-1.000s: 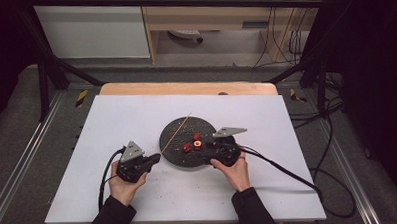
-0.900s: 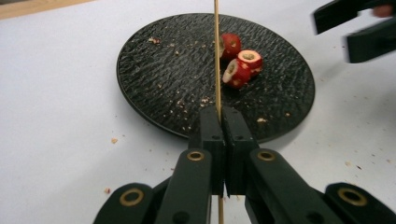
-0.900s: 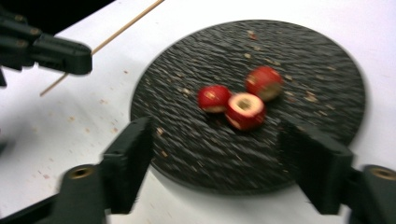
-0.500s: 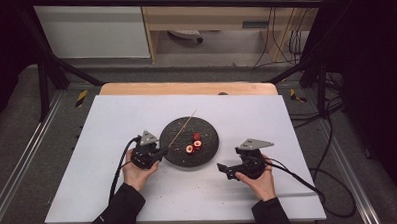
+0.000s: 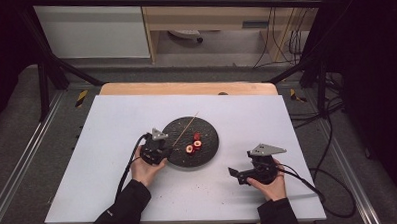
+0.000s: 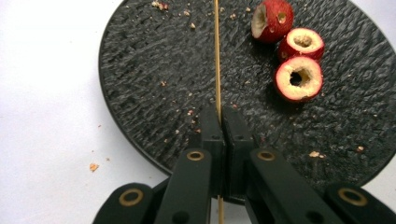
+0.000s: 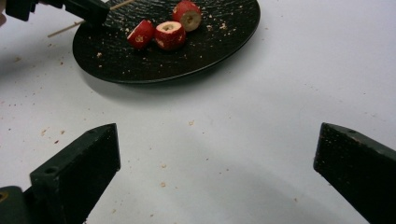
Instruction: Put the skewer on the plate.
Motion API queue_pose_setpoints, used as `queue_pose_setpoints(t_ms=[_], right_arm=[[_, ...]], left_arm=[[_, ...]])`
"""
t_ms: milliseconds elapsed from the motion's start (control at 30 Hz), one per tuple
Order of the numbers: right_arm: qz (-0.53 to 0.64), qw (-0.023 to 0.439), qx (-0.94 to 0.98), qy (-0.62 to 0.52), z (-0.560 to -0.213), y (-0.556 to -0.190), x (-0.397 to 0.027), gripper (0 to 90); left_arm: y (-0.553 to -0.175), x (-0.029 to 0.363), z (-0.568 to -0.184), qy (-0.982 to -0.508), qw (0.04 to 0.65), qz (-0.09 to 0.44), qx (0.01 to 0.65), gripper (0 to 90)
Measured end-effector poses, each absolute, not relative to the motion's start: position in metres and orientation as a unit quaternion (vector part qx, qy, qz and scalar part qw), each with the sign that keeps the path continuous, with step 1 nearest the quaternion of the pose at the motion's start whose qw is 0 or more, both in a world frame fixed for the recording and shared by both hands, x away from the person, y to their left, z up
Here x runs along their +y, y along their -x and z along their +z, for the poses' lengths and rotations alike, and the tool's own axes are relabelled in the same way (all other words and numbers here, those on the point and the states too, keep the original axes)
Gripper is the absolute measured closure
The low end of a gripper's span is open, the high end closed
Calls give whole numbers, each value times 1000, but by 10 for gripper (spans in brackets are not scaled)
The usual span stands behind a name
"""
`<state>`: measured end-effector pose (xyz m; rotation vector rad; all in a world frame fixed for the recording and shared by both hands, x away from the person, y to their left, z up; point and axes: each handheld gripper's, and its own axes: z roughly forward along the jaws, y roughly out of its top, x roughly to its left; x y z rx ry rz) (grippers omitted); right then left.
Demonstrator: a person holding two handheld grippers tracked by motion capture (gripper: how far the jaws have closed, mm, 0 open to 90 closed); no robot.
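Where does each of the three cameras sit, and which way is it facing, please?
High view: above the person's side, looking forward and down at the table; forearms, both grippers.
Left gripper view: along shut jaws clamping the skewer over the black plate.
Right gripper view: low, open jaws, facing the plate.
All three share the plate and three fruit pieces.

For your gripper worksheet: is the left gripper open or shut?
Shut: the left gripper has its jaws pressed together on the thin wooden skewer over the black plate.

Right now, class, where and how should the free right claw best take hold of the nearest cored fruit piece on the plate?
Probably across its red outer sides, coming from above: the fruit piece sits hole-up on the plate, so the rounded skin faces the open right claw.
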<state>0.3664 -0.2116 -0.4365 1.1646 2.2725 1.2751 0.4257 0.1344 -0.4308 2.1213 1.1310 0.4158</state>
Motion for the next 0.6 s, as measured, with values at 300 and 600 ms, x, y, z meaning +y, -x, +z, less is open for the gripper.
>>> queue_pose_setpoints(t_ms=[300, 600], right_arm=[[441, 137, 791, -402, -437, -367, -212, 18], [447, 134, 787, -403, -435, -366, -213, 18]], left_arm=[[-430, 126, -433, -820, 332, 165, 436, 879], [-424, 136, -427, -822, 357, 162, 412, 812]])
